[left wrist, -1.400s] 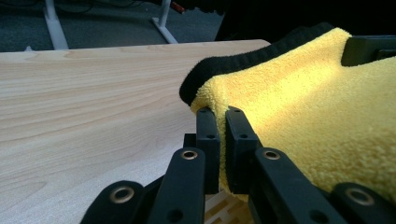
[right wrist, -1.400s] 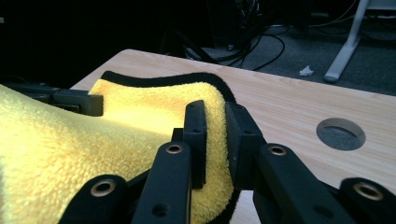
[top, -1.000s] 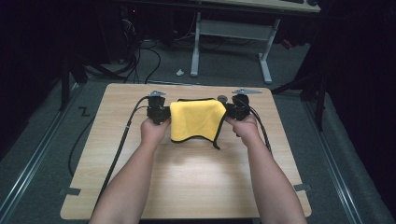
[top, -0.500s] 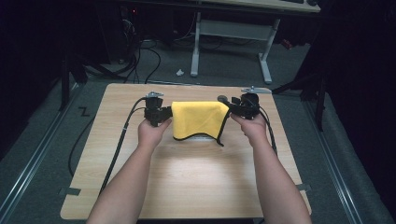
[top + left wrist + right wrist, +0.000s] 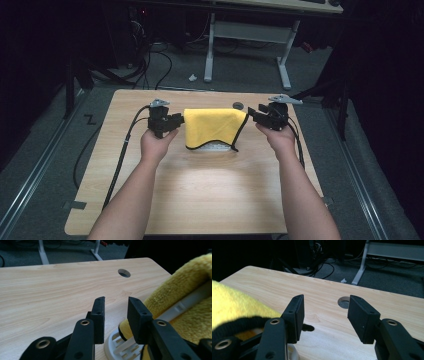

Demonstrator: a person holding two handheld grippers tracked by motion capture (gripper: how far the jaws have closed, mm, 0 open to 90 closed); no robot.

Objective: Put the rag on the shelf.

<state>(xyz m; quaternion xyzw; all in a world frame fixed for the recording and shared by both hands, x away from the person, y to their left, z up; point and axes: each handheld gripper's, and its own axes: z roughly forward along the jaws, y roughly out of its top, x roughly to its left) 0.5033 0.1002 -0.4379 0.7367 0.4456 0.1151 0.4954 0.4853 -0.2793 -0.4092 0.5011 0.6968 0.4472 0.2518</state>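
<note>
Both forearms reach in; the left gripper [image 5: 176, 121] and right gripper [image 5: 253, 114], jaws parted and empty, flank the yellow cloth [image 5: 212, 127] draped over a white rack [image 5: 216, 147] at the wooden table [image 5: 210, 200] far side; withdraw straight outward to avoid snagging its edges

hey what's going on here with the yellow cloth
A person at a wooden table holds a two-jaw gripper in each hand. A yellow cloth with a black edge is draped over a white slatted rack near the far middle of the table. The left gripper sits at the cloth's left side and the right gripper at its right. In the gripper views both sets of jaws stand open with nothing between them, so the cloth rests on the rack alone.
</note>
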